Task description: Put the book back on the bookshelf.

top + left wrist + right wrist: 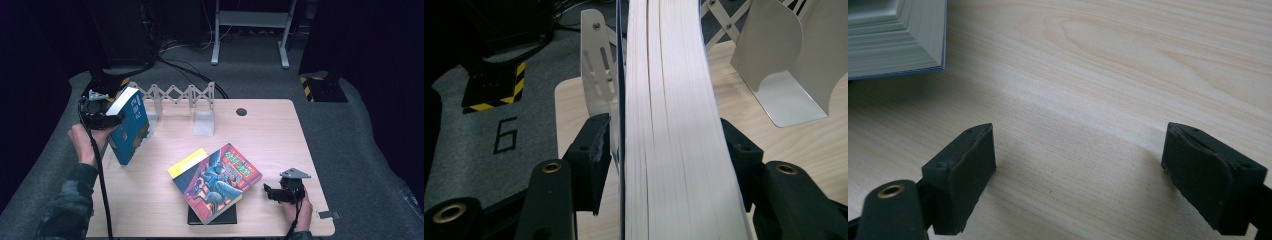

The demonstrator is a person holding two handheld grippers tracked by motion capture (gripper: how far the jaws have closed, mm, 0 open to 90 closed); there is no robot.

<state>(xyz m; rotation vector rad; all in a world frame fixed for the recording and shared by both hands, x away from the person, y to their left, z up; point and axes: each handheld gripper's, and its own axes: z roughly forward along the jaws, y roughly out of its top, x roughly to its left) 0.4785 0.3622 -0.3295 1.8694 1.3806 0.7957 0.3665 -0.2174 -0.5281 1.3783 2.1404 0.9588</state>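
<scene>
Right gripper (270, 192) idles wide apart beside the book stack (215, 182). Left gripper (120, 119) clamps the teal book (131, 125) at table's left edge; keep it upright, slide between rack dividers (204, 112).

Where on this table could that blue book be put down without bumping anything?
Bare wood lies right of the white bookend, toward the table's far right corner, and along the near left edge below the blue book held in the left tongs. The near middle is crowded by stacked books, with the right tongs beside them.
</scene>
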